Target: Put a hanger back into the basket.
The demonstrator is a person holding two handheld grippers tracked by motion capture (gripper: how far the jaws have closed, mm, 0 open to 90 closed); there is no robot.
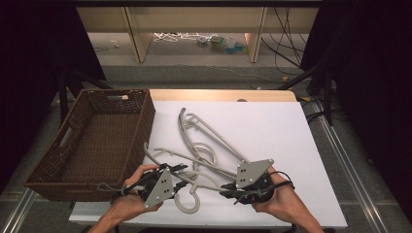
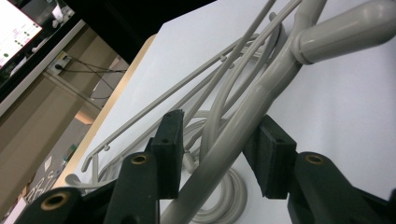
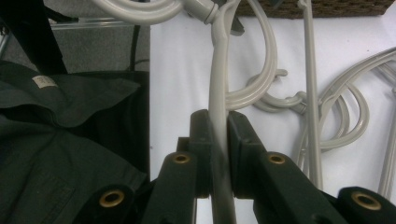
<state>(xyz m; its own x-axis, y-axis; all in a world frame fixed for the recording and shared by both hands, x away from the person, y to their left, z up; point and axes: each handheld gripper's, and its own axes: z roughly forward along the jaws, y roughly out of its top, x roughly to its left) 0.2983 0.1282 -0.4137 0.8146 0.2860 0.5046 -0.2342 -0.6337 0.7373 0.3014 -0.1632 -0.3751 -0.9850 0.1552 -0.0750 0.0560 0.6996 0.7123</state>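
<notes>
Several grey plastic hangers [image 1: 209, 131] lie tangled on the white table [image 1: 277, 126]. One hanger [image 1: 187, 206] has its hook near the front edge, and both grippers are at its arms, one on each side of the neck. My right gripper [image 1: 227, 187] [image 3: 219, 140] is shut on one arm of this hanger [image 3: 218, 60], pads pressed on both sides. My left gripper [image 1: 179, 171] [image 2: 219, 154] straddles the other arm [image 2: 275, 79]. That arm lies close to one pad, while a gap shows at the other pad [image 2: 168, 144].
A brown wicker basket [image 1: 145, 121] stands at the table's left edge and also shows at the top of the right gripper view [image 3: 327, 7]. The person's dark clothing [image 3: 60, 140] is by the front edge. Cables and small items lie on the floor beyond the table.
</notes>
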